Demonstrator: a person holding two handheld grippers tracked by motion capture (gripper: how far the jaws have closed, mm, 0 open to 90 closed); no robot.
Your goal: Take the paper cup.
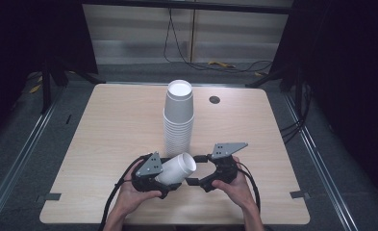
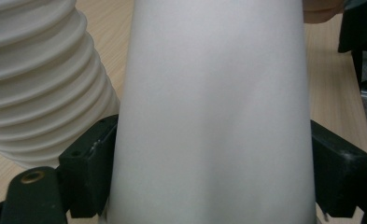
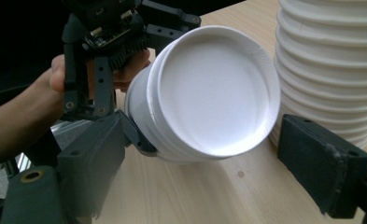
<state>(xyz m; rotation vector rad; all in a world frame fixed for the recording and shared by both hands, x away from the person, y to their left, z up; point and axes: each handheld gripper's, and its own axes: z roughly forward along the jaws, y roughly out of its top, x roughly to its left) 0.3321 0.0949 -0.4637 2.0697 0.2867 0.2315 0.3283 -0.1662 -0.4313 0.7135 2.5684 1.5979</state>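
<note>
A white paper cup (image 1: 178, 168) lies on its side above the table's front, mouth toward the right. My left gripper (image 1: 170, 182) is shut on its body; in the left gripper view the cup wall (image 2: 214, 107) sits between both jaws. The right gripper view looks into the cup's mouth (image 3: 214, 88), where a second rim shows behind the first, like nested cups. My right gripper (image 1: 197, 170) is open, one jaw on each side of that rim (image 3: 204, 144), with a gap on the right side. A tall stack of white cups (image 1: 179, 115) stands upright just behind.
The light wooden table (image 1: 114, 125) has a dark round cable hole (image 1: 214, 99) at the back right. The stack (image 3: 330, 56) stands close beside my right gripper's right jaw. Dark floor, metal rails and cables surround the table.
</note>
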